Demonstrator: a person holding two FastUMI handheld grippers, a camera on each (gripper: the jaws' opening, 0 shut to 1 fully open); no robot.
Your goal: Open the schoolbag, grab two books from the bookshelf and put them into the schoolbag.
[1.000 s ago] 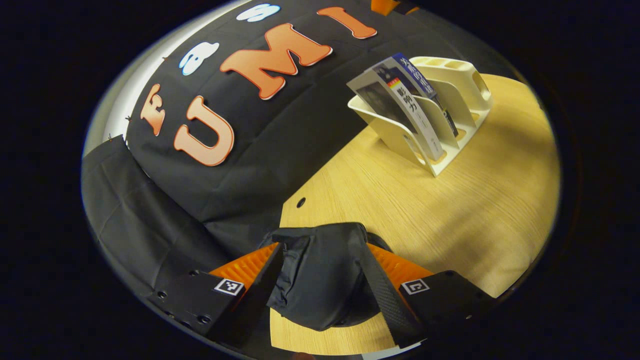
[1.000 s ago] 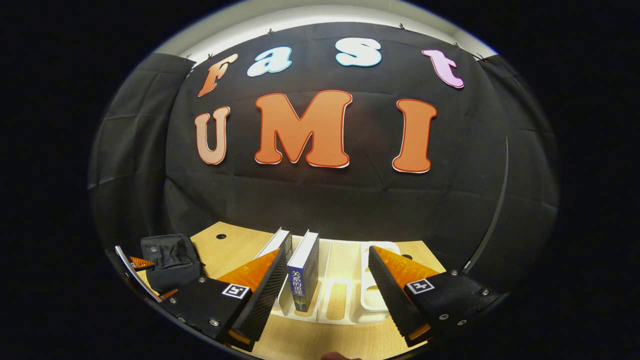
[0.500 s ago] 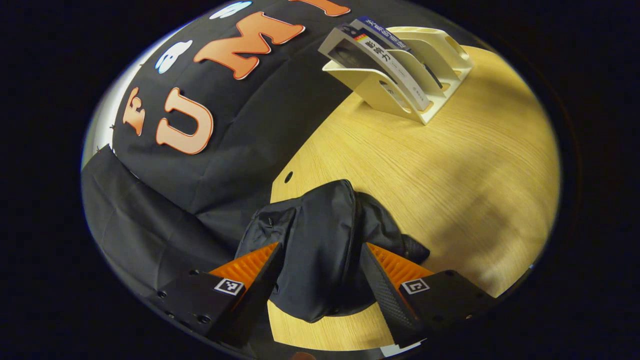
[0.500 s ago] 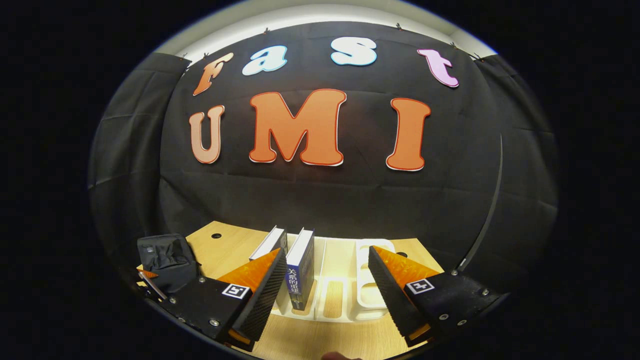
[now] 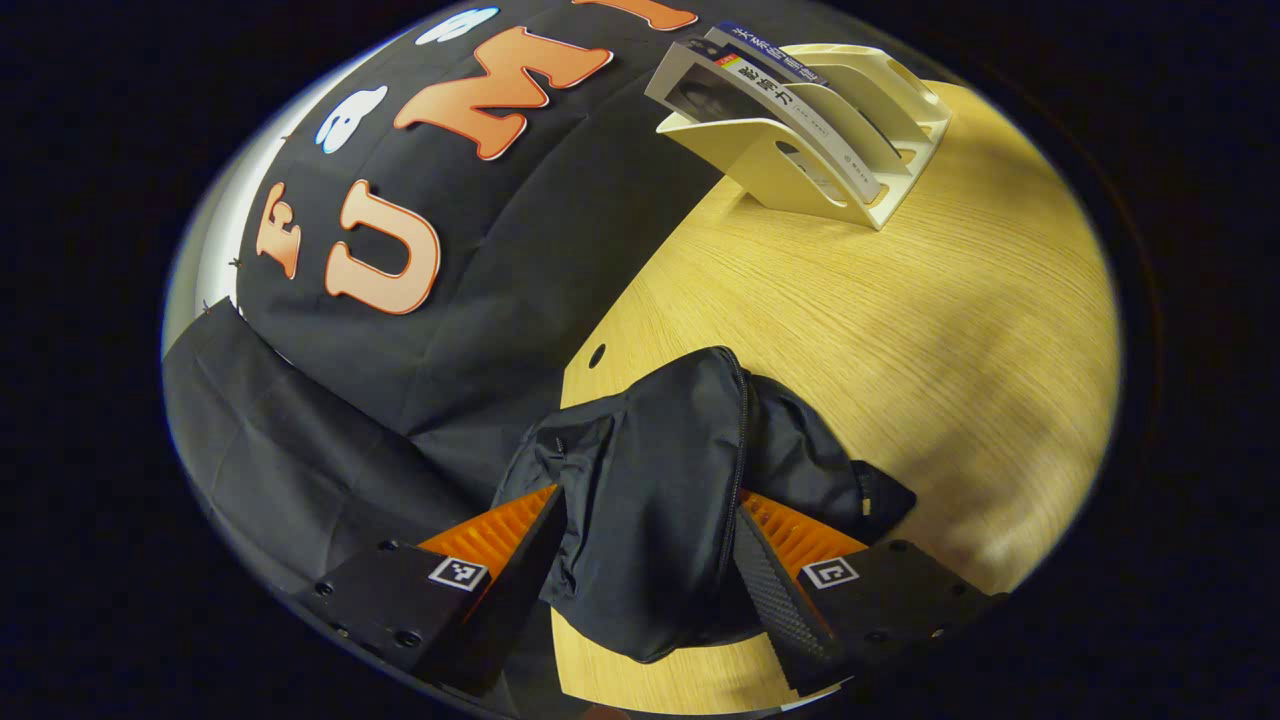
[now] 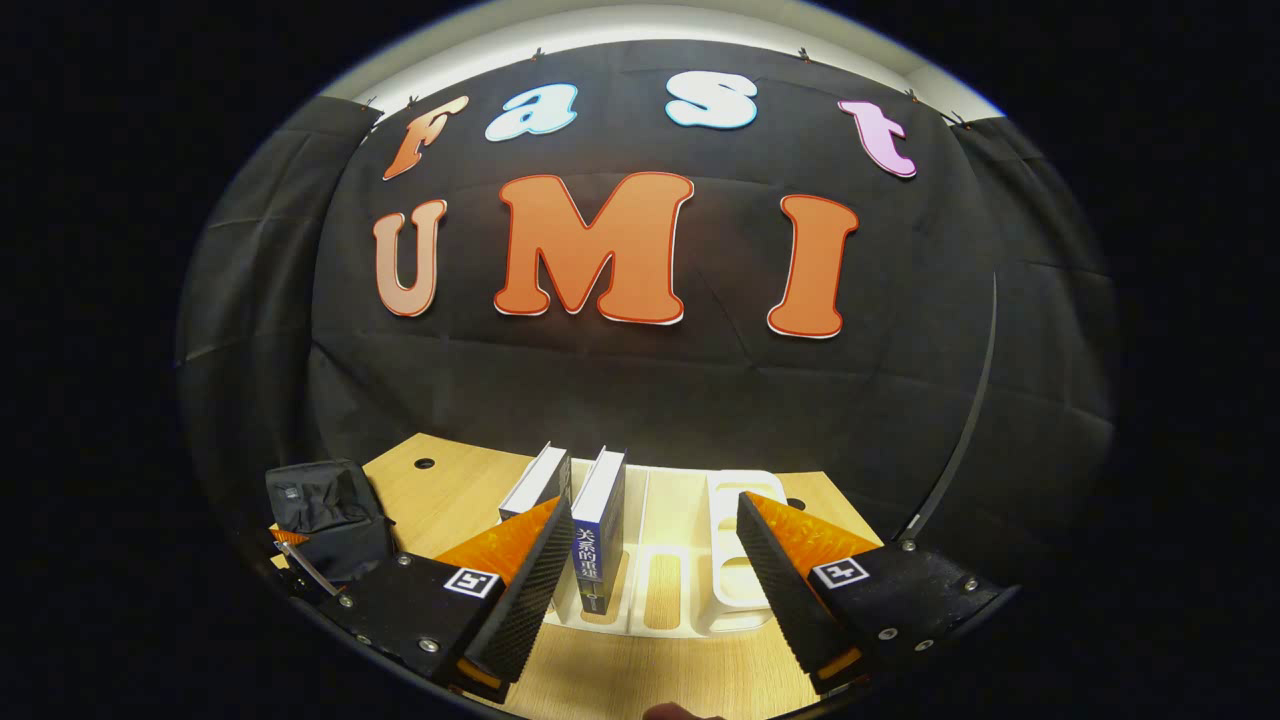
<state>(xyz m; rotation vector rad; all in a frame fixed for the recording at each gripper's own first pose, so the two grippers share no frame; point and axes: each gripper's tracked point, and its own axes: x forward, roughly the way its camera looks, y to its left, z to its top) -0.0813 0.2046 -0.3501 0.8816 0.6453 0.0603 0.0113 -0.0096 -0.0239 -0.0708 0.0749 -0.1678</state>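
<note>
On a wooden desk point(image 5: 900, 330), the left gripper point(image 5: 650, 560) is clamped on a black schoolbag point(image 5: 660, 480) at the near edge, while the right gripper point(image 6: 650, 570), fingers apart, hovers before a cream bookshelf point(image 6: 690, 590) holding two upright books point(image 6: 598, 520).

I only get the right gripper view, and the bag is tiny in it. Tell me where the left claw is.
Observer: The left claw straddles the black fabric schoolbag, one finger on each side.
Operator: Report the zip.
Observer: The zip runs along the bag's top seam and looks closed where it shows.
Operator: Say whether the bag is gripped.
Observer: The fabric fills the whole gap between the fingers; whether they press, I cannot tell.
</note>
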